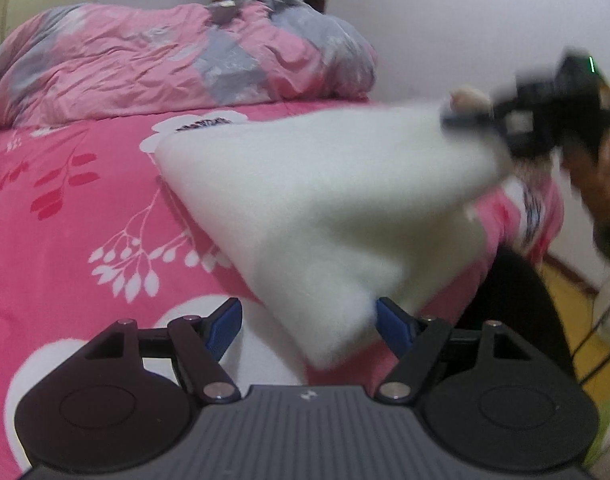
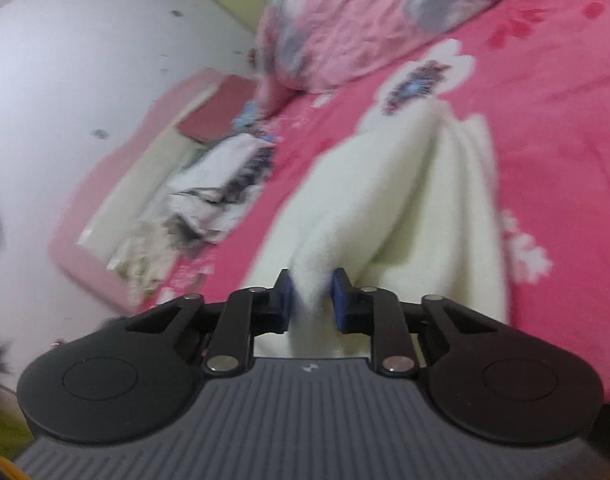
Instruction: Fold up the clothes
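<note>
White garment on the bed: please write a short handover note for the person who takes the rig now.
Left gripper: open, the lower corner of the white garment hangs between its fingers, not clamped.
Right gripper: shut on the garment's other corner, holding it up.
Garment: partly lifted off the pink bed sheet, far edge resting on it; crumpled quilt behind.
Done: one corner grasped.
Left: clamp the left corner, fold, lay flat.

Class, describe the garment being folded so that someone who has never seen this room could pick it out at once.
Start at the bed with its bright pink flowered sheet. Lying on it is a fluffy white garment, one end pinched in the jaws of the right gripper. Unlike the crumpled pink and grey quilt behind it, it is plain, unpatterned and fleecy.
</note>
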`<state>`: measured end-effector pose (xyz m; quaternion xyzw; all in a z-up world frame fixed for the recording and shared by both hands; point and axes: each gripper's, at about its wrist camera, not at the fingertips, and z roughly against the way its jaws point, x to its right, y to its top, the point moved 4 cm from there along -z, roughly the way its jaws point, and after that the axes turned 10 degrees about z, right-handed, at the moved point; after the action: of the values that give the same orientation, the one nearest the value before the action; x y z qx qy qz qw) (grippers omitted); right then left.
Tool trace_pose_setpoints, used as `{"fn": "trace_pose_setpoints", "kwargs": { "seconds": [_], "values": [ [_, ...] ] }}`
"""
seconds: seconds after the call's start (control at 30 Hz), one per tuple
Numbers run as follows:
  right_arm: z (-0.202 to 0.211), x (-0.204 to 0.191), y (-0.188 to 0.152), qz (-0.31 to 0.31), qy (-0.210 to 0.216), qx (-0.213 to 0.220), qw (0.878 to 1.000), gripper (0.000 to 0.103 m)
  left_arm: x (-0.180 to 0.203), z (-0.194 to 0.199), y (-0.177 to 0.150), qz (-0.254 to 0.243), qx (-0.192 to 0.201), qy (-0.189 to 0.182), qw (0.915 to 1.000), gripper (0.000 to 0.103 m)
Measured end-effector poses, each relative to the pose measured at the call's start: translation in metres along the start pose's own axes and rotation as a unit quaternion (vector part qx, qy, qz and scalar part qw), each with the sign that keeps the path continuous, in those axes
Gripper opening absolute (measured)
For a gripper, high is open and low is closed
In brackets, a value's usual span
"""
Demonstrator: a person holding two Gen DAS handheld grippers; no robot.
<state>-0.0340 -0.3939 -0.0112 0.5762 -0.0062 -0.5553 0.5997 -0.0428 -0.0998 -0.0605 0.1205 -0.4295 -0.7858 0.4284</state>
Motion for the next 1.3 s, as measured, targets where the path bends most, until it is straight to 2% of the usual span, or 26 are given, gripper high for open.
{"fn": "trace_pose_setpoints", "kwargs": {
  "seconds": [0.07, 0.17, 0.27, 0.33, 0.5, 0.6, 0.7, 0.77, 0.87, 0.9, 0.97, 1.07, 1.17, 1.27, 1.3],
  "values": [
    [0.008, 0.0, 0.011, -0.008, 0.015, 0.028, 0.999, 0.015, 0.007, 0.007, -0.001, -0.035, 0.013, 0.012, 0.9992, 0.072],
    [0.011, 0.02, 0.011, -0.039, 0.009, 0.046, 0.998, 0.015, 0.019, 0.016, -0.002, -0.087, 0.032, 0.031, 0.9952, 0.071],
    [0.008, 0.037, -0.001, -0.075, 0.009, 0.053, 0.996, 0.015, 0.038, 0.023, -0.001, -0.158, 0.058, 0.047, 0.9847, 0.072],
    [0.008, 0.044, -0.007, -0.09, 0.01, 0.059, 0.994, 0.015, 0.055, 0.018, -0.003, -0.214, 0.074, 0.058, 0.9722, 0.072],
    [0.009, 0.058, -0.021, -0.125, 0.008, 0.068, 0.99, 0.015, 0.08, -0.005, -0.01, -0.306, 0.098, 0.087, 0.9431, 0.073],
    [0.007, 0.058, -0.019, -0.141, 0.02, 0.077, 0.987, 0.015, 0.095, -0.018, -0.014, -0.359, 0.112, 0.104, 0.9208, 0.073],
    [0.007, 0.054, -0.012, -0.154, 0.037, 0.085, 0.984, 0.015, 0.11, -0.031, -0.017, -0.411, 0.126, 0.12, 0.895, 0.079],
    [0.006, 0.05, -0.003, -0.156, 0.048, 0.088, 0.983, 0.015, 0.114, -0.04, -0.02, -0.432, 0.129, 0.127, 0.8834, 0.082],
    [0.002, 0.044, 0.008, -0.15, 0.053, 0.082, 0.984, 0.015, 0.118, -0.049, -0.02, -0.454, 0.137, 0.139, 0.8692, 0.08],
    [0.002, 0.044, 0.008, -0.151, 0.052, 0.08, 0.984, 0.015, 0.118, -0.049, -0.017, -0.451, 0.14, 0.138, 0.8707, 0.076],
    [0.002, 0.049, 0.006, -0.158, 0.049, 0.079, 0.983, 0.015, 0.116, -0.048, -0.012, -0.437, 0.143, 0.132, 0.878, 0.059],
    [0.004, 0.055, 0.002, -0.169, 0.043, 0.076, 0.982, 0.015, 0.11, -0.044, -0.002, -0.407, 0.138, 0.108, 0.8966, 0.039],
    [0.008, 0.067, -0.011, -0.198, 0.045, 0.088, 0.975, 0.019, 0.105, -0.043, 0.003, -0.397, 0.13, 0.089, 0.9044, 0.033],
    [0.032, 0.068, -0.024, -0.209, 0.038, 0.14, 0.967, 0.024, 0.101, -0.041, 0.007, -0.385, 0.127, 0.073, 0.911, 0.031],
    [0.044, 0.067, -0.028, -0.209, 0.03, 0.16, 0.964, 0.028, 0.099, -0.04, 0.008, -0.381, 0.126, 0.068, 0.9133, 0.031]
  ]
}}
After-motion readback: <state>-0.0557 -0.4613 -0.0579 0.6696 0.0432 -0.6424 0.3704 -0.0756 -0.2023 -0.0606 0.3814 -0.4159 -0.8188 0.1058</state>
